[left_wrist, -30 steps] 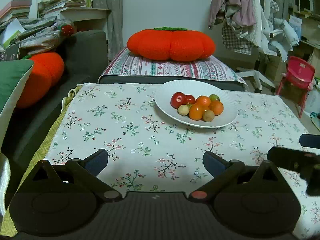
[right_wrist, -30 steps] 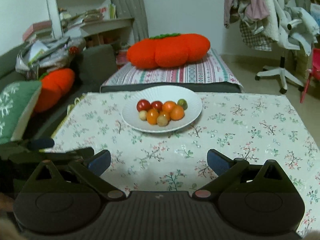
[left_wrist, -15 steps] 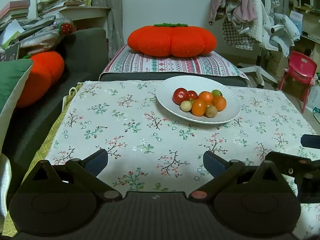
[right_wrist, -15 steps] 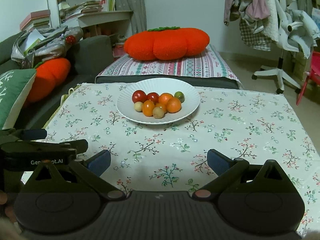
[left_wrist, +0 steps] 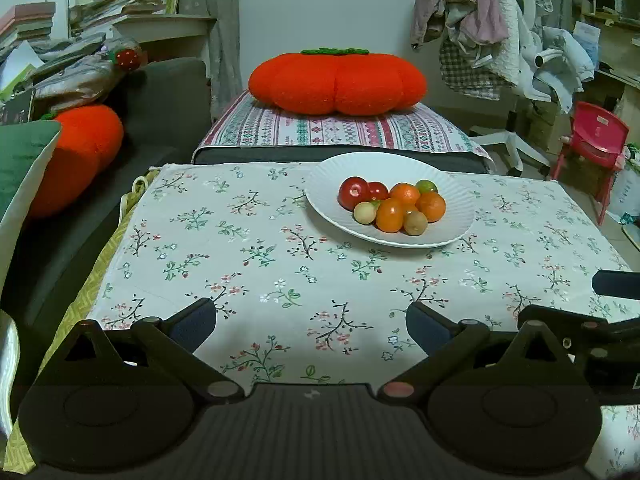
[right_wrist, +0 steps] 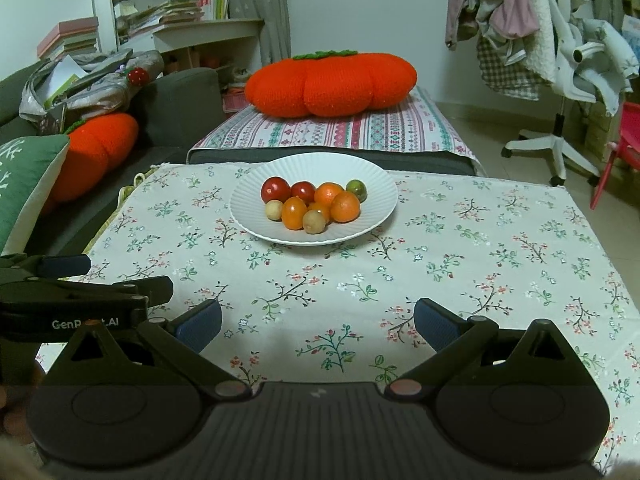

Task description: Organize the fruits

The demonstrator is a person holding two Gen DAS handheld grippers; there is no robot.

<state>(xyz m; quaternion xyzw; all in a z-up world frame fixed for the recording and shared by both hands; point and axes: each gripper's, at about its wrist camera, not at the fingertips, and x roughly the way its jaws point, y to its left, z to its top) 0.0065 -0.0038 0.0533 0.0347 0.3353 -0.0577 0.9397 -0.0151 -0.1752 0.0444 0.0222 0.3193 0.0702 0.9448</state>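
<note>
Both grippers hover low over the near edge of the tablecloth (right_wrist: pixel 480 248), left gripper (left_wrist: pixel 310 326) and right gripper (right_wrist: pixel 318 324) gaping, empty. Ahead, one plate (right_wrist: pixel 372 184) holds nine fruits (right_wrist: pixel 316 206): two red, four orange, two tan, one green.

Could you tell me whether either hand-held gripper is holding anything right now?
Nothing is held: left hand-held gripper and right hand-held gripper are both open and empty.

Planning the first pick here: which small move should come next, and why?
Probably ease the right gripper forward toward the white plate: both grippers are open and empty, short of it, and all the fruits sit piled there, centred in its view.
</note>
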